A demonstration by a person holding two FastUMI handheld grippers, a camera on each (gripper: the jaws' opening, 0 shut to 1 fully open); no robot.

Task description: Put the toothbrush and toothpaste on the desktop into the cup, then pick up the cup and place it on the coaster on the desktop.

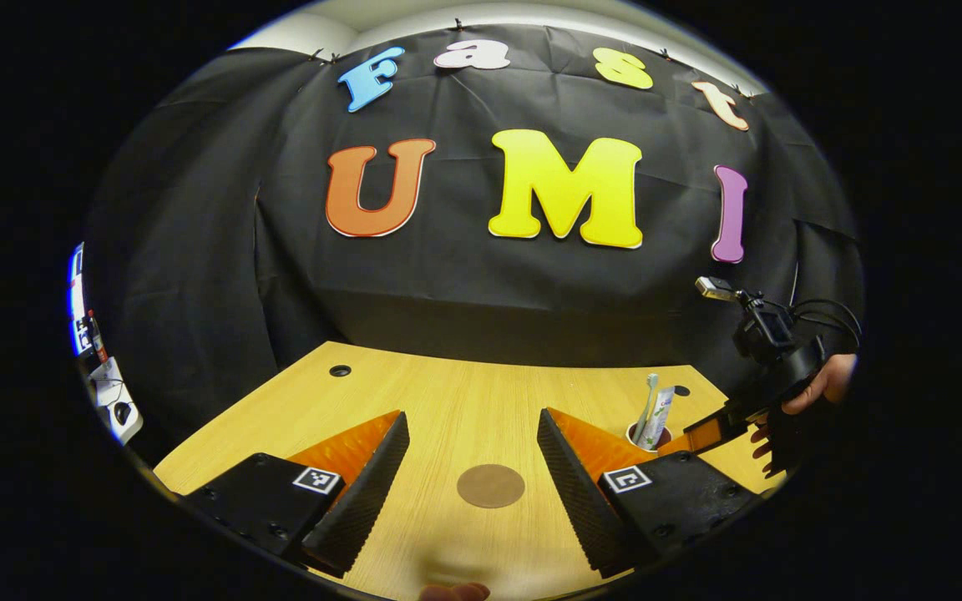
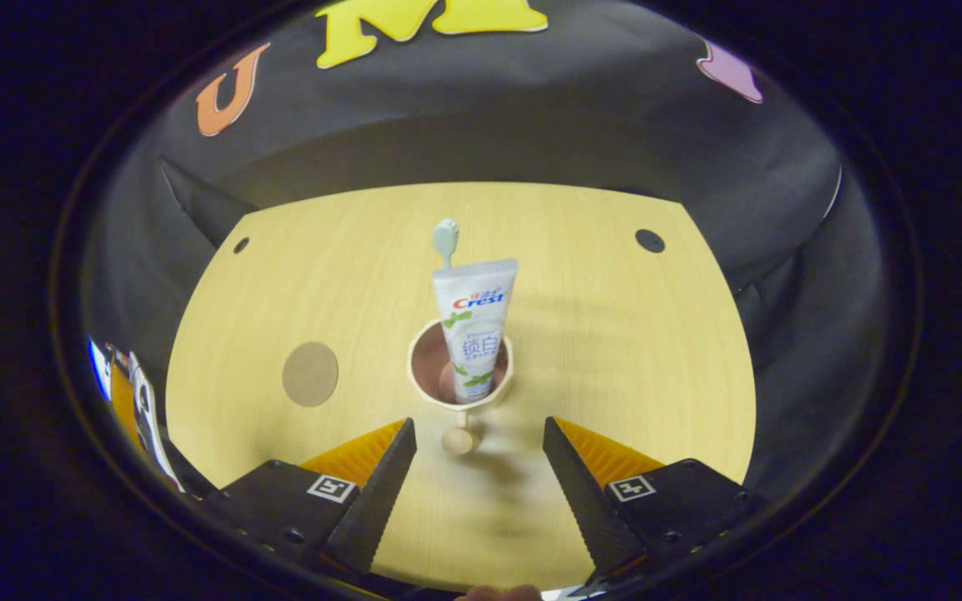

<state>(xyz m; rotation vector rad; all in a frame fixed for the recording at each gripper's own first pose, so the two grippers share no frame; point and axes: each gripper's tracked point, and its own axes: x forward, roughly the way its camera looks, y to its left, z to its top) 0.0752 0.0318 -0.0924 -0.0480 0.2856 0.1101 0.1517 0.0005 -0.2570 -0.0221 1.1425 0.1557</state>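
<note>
Bare desktop (image 2: pixel 615 351) rings the cup (image 2: pixel 460 392); coaster (image 2: pixel 310 374) unobstructed, well left.

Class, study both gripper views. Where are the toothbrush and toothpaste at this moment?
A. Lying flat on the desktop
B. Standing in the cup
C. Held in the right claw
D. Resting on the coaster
B: the toothpaste and toothbrush stand upright in the cup, while the right claw is open in front of it and the coaster lies bare to one side.
</note>
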